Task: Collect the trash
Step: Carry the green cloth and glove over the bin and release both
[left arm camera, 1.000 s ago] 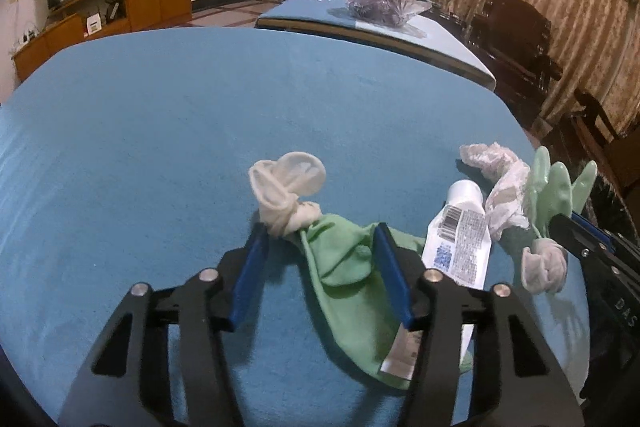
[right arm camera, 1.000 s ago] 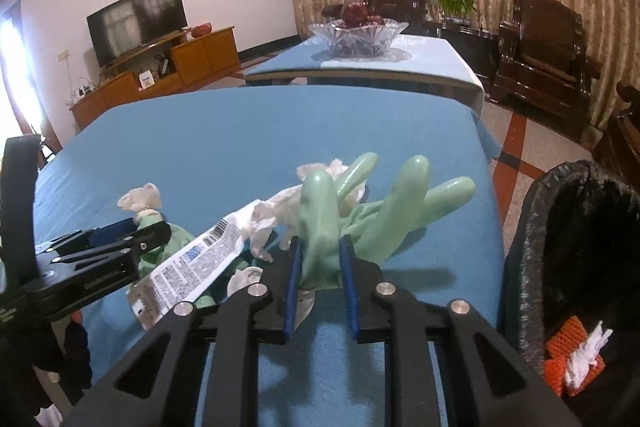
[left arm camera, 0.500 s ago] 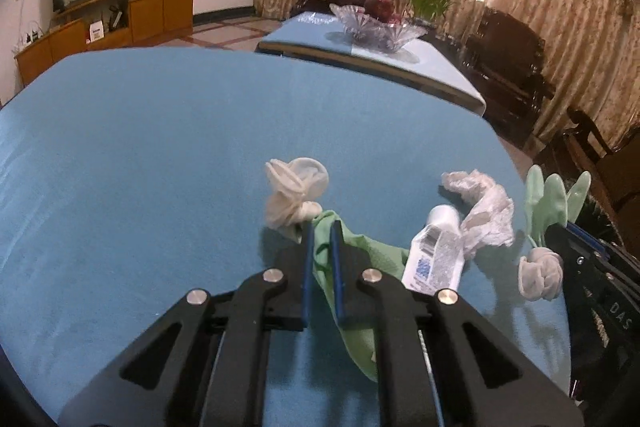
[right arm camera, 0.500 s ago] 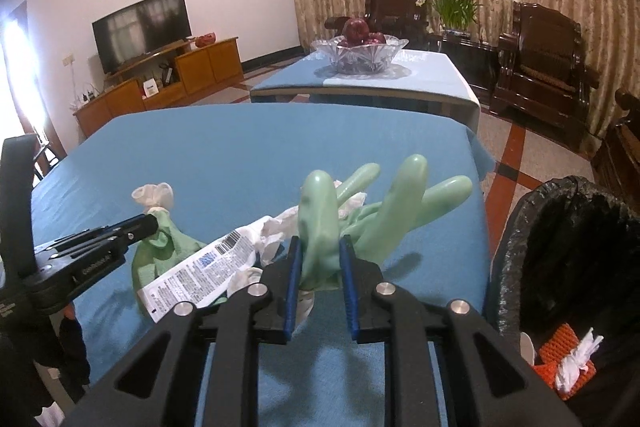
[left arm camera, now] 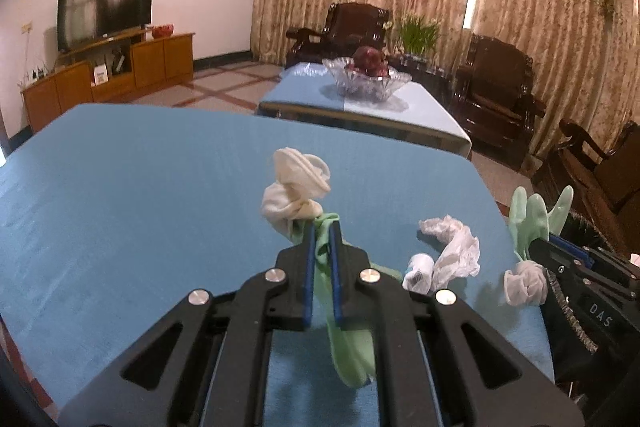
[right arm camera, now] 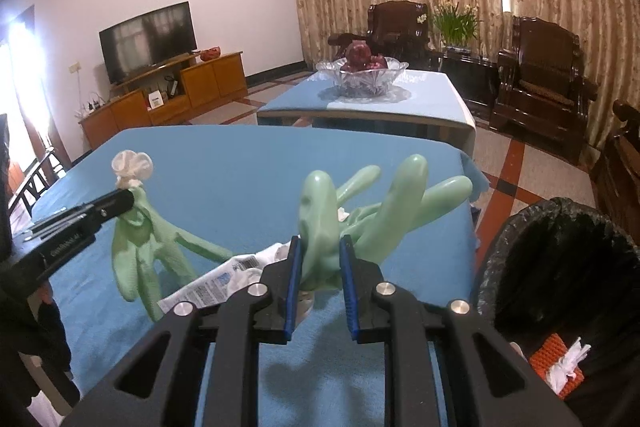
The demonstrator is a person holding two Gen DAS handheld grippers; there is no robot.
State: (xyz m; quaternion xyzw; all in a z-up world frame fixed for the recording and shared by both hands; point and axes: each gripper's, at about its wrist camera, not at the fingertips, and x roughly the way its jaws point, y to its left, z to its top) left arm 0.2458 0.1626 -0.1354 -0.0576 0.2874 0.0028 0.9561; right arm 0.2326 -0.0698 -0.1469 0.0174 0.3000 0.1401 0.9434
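My left gripper [left arm camera: 322, 229] is shut on a green rubber glove [left arm camera: 348, 343] with a white cuff [left arm camera: 294, 187], lifted above the blue table [left arm camera: 140, 195]; the glove hangs below the fingers. It also shows in the right wrist view [right arm camera: 138, 255]. My right gripper [right arm camera: 319, 251] is shut on a second green glove [right arm camera: 360, 207], fingers pointing up, near the table's right edge; it shows in the left wrist view [left arm camera: 534, 219]. A white tube [right arm camera: 212, 287] and crumpled white tissue [left arm camera: 454, 247] lie on the table between them.
A black-lined trash bin [right arm camera: 560, 267] stands right of the table, holding orange and white scraps [right arm camera: 560, 367]. A second table with a glass fruit bowl [right arm camera: 362, 75] stands behind. Dark wooden armchairs [right arm camera: 540, 83] line the curtains; a TV cabinet [right arm camera: 168, 95] stands at the left.
My left gripper closed on the green glove and raised it off the table. My right gripper rose slightly with its glove.
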